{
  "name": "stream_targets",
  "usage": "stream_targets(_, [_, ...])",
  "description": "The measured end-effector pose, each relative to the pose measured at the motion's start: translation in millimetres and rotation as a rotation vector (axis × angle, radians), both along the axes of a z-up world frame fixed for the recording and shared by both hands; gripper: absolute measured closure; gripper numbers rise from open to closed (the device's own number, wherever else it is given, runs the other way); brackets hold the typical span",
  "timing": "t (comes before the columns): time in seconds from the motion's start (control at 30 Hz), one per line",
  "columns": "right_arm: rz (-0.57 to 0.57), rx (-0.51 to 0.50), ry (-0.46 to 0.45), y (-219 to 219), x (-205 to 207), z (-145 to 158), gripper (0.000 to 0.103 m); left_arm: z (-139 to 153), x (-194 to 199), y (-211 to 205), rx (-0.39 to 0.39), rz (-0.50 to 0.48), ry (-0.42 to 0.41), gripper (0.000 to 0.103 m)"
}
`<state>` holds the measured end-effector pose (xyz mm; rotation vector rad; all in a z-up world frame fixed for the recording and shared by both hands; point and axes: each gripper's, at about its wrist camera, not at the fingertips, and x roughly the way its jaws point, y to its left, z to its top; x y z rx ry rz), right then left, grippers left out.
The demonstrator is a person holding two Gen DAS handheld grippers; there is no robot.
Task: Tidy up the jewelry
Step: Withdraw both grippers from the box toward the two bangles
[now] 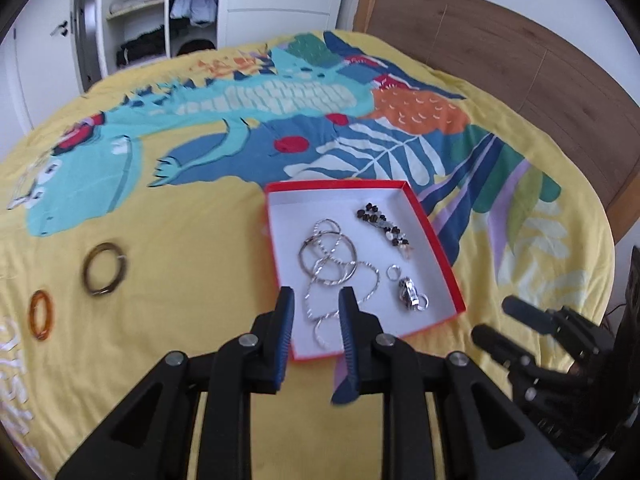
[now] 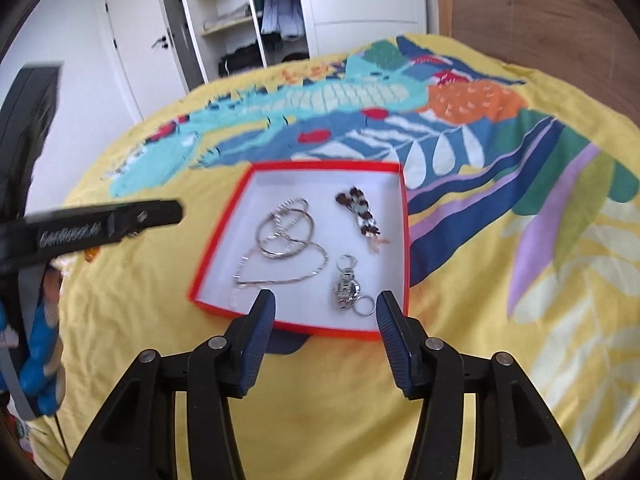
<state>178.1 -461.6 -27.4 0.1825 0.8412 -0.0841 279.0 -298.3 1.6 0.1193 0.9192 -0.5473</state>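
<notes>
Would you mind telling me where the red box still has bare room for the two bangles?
The red box has a bare white strip along its far wall, beyond the silver hoops and the beaded piece. The near half is crowded with the chain and charm. Both bangles lie on the bedspread, left.

Your right tool (image 2: 325,306) hangs over the near edge of the red box (image 2: 403,240) with its jaws apart and nothing between them. Inside the box, the silver bangles (image 2: 285,229) and a silver chain (image 2: 280,270) lie tangled on the left, a brown and white beaded piece (image 2: 360,210) sits far right, and a small silver trinket with rings (image 2: 347,290) lies near right. Your left tool (image 2: 108,224) reaches in from the left, above the yellow bedspread (image 2: 480,360).
</notes>
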Motion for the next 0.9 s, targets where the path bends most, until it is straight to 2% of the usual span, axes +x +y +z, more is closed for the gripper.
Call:
stream_targets(0.33, [0.003,0.040,-0.115,56.0,-80.5,63.2,0.047,56.5,-112.3,89.2,0.046,0.093,-0.129,0.081])
stream_targets(0.4, [0.009,0.040,-0.134,67.2,-93.2,71.4,0.043,64.7,-132.9,103.2,0.052,0.116,-0.156,0.081])
stream_targets(0.47, [0.022,0.028,-0.152,81.3,-107.1,79.1,0.040,71.2,-153.8,115.9,0.061,0.138,-0.181,0.072])
stream_targets(0.5, [0.031,0.025,-0.157,86.8,-111.8,81.8,0.040,74.7,-165.7,123.1,0.065,0.154,-0.200,0.067])
stream_targets(0.53, [0.041,0.023,-0.161,92.2,-116.9,84.2,0.040,78.0,-178.0,130.4,0.068,0.168,-0.218,0.066])
stream_targets(0.9, [0.138,0.010,-0.202,151.3,-168.3,99.4,0.038,101.2,-267.2,192.2,0.053,0.255,-0.321,0.066])
